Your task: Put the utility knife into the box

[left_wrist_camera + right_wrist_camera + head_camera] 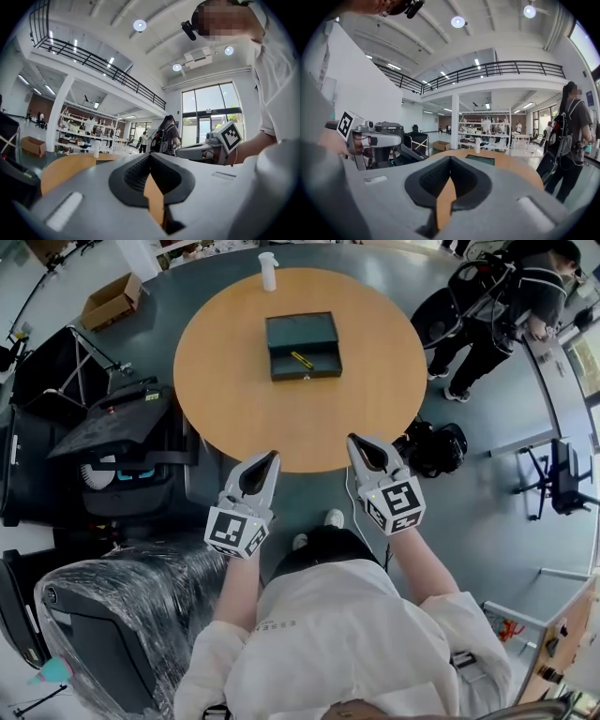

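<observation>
A dark green box (303, 334) stands open at the middle of the round wooden table (216, 381). A yellow and black utility knife (301, 360) lies inside its near half. My left gripper (273, 457) and right gripper (353, 439) hover side by side over the table's near edge, well short of the box. Both are shut with nothing between the jaws. In the right gripper view the right gripper (450, 158) points across the table toward the box (481, 160). In the left gripper view the left gripper (151, 154) points over the table (65, 169); the box does not show there.
A white bottle (268, 271) stands at the table's far edge. Black cases and gear (112, 427) and a plastic-wrapped chair (122, 615) crowd the left. A black backpack (433, 447) lies on the floor to the right. A person (492, 315) stands at the upper right.
</observation>
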A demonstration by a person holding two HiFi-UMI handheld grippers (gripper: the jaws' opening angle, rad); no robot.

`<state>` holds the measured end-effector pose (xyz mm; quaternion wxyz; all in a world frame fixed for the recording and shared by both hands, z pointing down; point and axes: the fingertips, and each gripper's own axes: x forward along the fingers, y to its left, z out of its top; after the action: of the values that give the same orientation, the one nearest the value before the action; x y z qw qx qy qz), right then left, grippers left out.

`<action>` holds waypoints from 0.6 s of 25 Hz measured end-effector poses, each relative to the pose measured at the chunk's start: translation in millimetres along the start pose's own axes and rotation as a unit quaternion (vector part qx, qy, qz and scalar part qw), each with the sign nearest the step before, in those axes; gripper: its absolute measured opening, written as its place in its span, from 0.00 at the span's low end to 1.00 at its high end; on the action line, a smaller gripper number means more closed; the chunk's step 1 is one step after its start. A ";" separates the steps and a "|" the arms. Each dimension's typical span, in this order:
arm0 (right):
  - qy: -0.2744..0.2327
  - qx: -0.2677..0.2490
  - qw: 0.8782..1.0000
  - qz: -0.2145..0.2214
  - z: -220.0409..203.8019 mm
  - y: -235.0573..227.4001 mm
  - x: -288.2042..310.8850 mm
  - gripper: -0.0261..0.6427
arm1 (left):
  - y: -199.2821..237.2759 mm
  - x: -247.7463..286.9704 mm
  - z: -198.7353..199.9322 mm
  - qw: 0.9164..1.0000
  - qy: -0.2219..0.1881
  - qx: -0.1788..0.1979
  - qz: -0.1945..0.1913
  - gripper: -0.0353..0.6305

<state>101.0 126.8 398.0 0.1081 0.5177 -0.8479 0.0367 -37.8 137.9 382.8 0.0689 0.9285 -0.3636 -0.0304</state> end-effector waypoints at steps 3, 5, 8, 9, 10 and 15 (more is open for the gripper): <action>-0.010 -0.003 1.000 -0.001 1.6 9.4 -12.2 0.03 | -10.3 -10.0 3.8 1.000 -0.009 0.001 -0.006 0.08; -0.017 -0.002 1.000 0.001 2.3 15.4 -16.9 0.03 | -13.6 -16.6 4.9 1.000 -0.014 -0.006 -0.007 0.08; -0.019 -0.006 1.000 0.009 1.0 24.4 -20.9 0.03 | -16.2 -24.3 6.8 1.000 -0.015 -0.002 0.002 0.08; -0.019 -0.007 1.000 0.013 0.4 26.9 -22.2 0.03 | -17.2 -25.9 7.8 1.000 -0.016 -0.001 0.006 0.08; -0.019 -0.008 1.000 0.017 -0.2 29.1 -24.0 0.03 | -19.0 -27.0 9.9 1.000 -0.018 0.000 0.008 0.08; -0.025 -0.009 0.999 0.026 1.0 33.3 -32.4 0.03 | -29.8 -25.6 18.5 0.999 -0.030 0.009 0.007 0.08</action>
<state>85.5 170.2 391.5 0.0905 0.4951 -0.8639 0.0192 -38.5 174.9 360.2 0.0499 0.9253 -0.3718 -0.0550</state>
